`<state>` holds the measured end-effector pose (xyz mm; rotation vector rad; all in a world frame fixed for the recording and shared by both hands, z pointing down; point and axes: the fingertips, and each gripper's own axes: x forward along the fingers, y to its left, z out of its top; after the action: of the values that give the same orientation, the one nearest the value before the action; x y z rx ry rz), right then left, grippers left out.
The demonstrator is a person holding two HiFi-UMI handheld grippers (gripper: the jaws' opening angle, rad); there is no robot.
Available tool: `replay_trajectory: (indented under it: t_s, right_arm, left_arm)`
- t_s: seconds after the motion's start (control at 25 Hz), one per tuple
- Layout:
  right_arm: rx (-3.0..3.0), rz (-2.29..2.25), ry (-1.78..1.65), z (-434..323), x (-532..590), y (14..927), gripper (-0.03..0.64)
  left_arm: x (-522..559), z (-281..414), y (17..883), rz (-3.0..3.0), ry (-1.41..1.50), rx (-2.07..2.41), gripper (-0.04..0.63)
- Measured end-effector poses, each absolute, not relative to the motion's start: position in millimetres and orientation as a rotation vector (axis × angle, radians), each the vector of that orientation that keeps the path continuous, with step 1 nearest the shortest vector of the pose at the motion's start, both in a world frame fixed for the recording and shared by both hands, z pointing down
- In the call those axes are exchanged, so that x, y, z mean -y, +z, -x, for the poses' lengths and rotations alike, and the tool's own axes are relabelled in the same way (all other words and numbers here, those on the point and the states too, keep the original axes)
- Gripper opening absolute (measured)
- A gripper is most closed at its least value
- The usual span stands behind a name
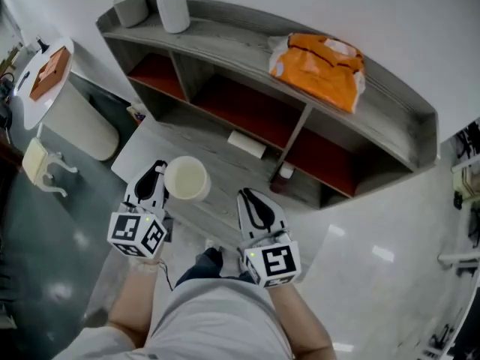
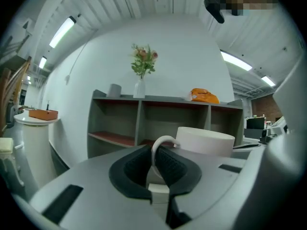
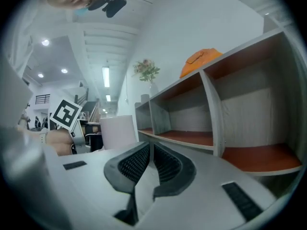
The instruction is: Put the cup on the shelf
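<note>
In the head view, we are holding the white cup (image 1: 186,178) in the air in front of the shelf (image 1: 225,47), with the left gripper (image 1: 159,172) at its side and the right gripper (image 1: 250,201) hovering just beside it. An orange bag (image 1: 319,66), a white vase (image 1: 172,6) and a grey pot (image 1: 131,7) are sitting on the top board, and a white box (image 1: 246,143) is lying on a lower one.

In the left gripper view, the jaws are pinching nearly together on the cup's thin handle (image 2: 160,143), with open compartments facing us.

In the right gripper view, the jaws are meeting on nothing, and the cup is showing to their left.
</note>
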<state>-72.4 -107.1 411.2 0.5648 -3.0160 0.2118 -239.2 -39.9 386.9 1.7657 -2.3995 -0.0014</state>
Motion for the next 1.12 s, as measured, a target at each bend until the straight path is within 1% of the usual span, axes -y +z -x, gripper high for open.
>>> replay_trajectory:
  t_s: [0.48,0.84,1.12]
  right_arm:
    - [2.909,-1.047,0.156,29.1,147.1,400.6,0.037]
    - [2.802,-1.257,0.114,-6.3,156.8,405.3,0.037]
    - [2.74,-1.372,0.117,-29.8,163.2,407.5,0.035]
  left_arm:
    - [193.4,225.9,358.2,-2.116,0.097,2.162,0.038]
    - [265.1,203.7,372.0,-2.219,0.167,2.026,0.038]
    - [294.3,185.2,387.0,-2.261,0.195,1.966,0.04]
